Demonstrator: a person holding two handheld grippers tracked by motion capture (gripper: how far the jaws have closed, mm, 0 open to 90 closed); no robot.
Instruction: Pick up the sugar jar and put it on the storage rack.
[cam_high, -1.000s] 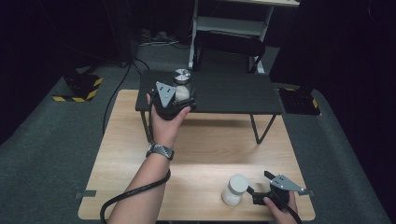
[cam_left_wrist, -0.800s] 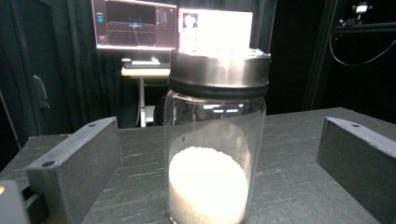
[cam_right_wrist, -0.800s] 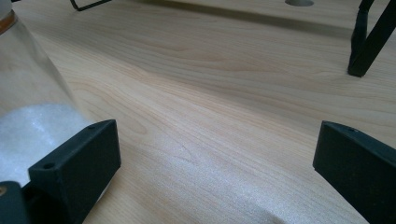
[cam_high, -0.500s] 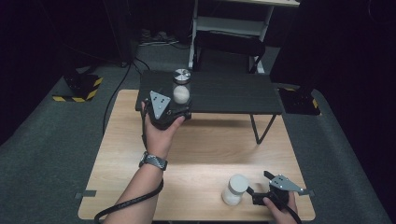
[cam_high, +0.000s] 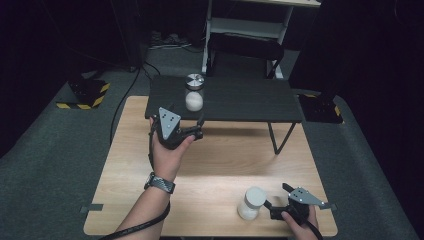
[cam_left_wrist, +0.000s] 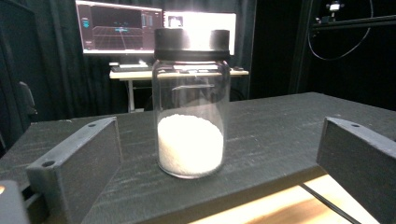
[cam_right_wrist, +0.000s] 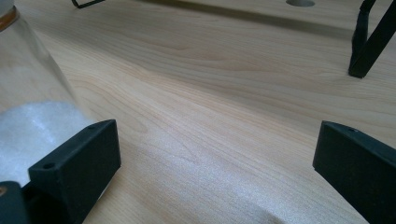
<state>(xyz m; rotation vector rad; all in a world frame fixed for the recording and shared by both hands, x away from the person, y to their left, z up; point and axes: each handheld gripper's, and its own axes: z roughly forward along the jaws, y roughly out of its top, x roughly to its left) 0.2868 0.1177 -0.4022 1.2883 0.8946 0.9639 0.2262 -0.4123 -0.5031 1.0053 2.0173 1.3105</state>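
High view: left hand-held gripper (cam_high: 199, 128) released, frame centre-left, just short of jar (cam_high: 194, 93) on black shelf (cam_high: 240, 102). Probably mid-retreat; next, clear away w/o knocking it.

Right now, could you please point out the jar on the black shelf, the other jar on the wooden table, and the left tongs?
Jar on the shelf (cam_left_wrist: 190, 144): left gripper view, white powder inside.
Jar on the table (cam_high: 251, 202): high view, its side.
Left tongs (cam_high: 199, 126): high view, between the tips.
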